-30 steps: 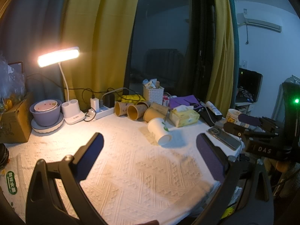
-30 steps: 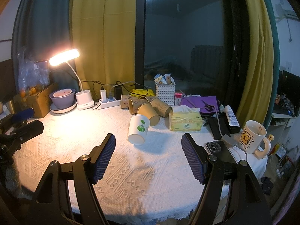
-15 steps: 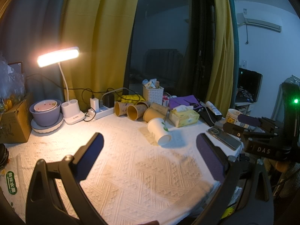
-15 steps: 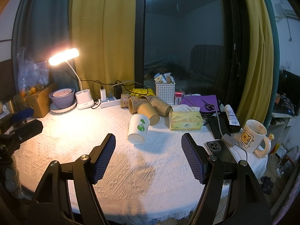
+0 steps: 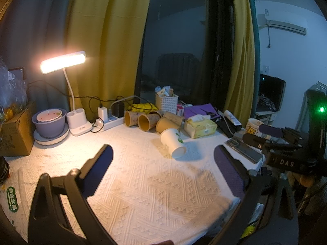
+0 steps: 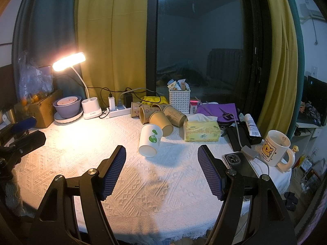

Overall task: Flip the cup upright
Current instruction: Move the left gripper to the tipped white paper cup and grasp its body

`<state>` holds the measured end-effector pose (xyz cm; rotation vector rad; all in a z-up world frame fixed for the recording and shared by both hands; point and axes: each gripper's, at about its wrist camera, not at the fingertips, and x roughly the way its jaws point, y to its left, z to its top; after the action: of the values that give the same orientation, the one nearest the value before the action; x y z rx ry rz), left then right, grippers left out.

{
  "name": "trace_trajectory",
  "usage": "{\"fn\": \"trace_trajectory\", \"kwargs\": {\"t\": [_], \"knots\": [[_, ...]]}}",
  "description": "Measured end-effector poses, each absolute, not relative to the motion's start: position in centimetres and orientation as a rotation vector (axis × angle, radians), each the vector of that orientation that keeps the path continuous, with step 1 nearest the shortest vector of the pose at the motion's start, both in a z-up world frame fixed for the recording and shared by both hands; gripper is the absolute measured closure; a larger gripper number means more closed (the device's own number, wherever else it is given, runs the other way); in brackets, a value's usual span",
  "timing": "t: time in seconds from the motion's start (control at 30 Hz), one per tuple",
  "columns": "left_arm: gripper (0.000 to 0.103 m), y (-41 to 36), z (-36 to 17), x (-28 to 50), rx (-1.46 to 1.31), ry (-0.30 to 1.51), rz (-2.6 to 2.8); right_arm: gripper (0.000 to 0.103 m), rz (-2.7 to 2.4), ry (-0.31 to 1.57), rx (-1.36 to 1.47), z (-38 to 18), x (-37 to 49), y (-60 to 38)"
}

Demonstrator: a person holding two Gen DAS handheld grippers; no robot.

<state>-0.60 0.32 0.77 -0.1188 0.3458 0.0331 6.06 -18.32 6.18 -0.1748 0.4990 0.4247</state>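
Note:
A white paper cup with a green sprout print (image 6: 150,140) lies tipped on its side on the white tablecloth (image 6: 155,185), its base end toward the cameras. It also shows in the left wrist view (image 5: 172,141). My right gripper (image 6: 161,166) is open and empty, a short way in front of the cup. My left gripper (image 5: 163,168) is open and empty, nearer the table's front, with the cup beyond it to the right. The right gripper's body shows at the right of the left wrist view (image 5: 284,149).
Several brown paper cups (image 6: 161,115) lie behind the white cup. A yellow tissue box (image 6: 201,131), a phone (image 6: 235,160), a bear mug (image 6: 274,151), a white basket (image 6: 179,100), a power strip (image 6: 119,111), a lit lamp (image 6: 69,61) and a purple bowl (image 6: 68,106) ring the table.

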Motion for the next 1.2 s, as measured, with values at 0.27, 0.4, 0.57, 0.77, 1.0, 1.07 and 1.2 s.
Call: {"fn": "trace_trajectory", "kwargs": {"t": [0.27, 0.4, 0.57, 0.77, 1.0, 1.07, 1.2], "knots": [[0.003, -0.1, 1.1, 0.4, -0.11, 0.345, 0.028, 0.027, 0.426, 0.504, -0.173, 6.0, 6.3, -18.4], [0.003, -0.3, 0.7, 1.7, -0.106, 0.362, 0.014, 0.027, 0.425, 0.523, -0.171, 5.2, 7.0, -18.8], [0.003, -0.3, -0.5, 4.8, -0.106, 0.413, -0.006, 0.027, 0.413, 0.565, -0.165, 3.7, 9.2, -19.2], [0.003, -1.2, -2.2, 9.8, -0.102, 0.497, -0.033, 0.027, 0.399, 0.628, -0.148, 1.9, 12.7, -19.7], [0.003, -2.3, -4.7, 16.4, -0.112, 0.607, -0.048, 0.027, 0.395, 0.674, -0.132, -0.2, 17.8, -20.6], [0.003, -2.5, -5.4, 18.4, -0.12, 0.635, -0.043, 0.027, 0.398, 0.685, -0.128, -0.7, 19.3, -20.8], [0.004, -2.4, -6.9, 21.7, -0.145, 0.696, -0.028, 0.027, 0.406, 0.71, -0.127, -1.8, 22.1, -21.1]]}}
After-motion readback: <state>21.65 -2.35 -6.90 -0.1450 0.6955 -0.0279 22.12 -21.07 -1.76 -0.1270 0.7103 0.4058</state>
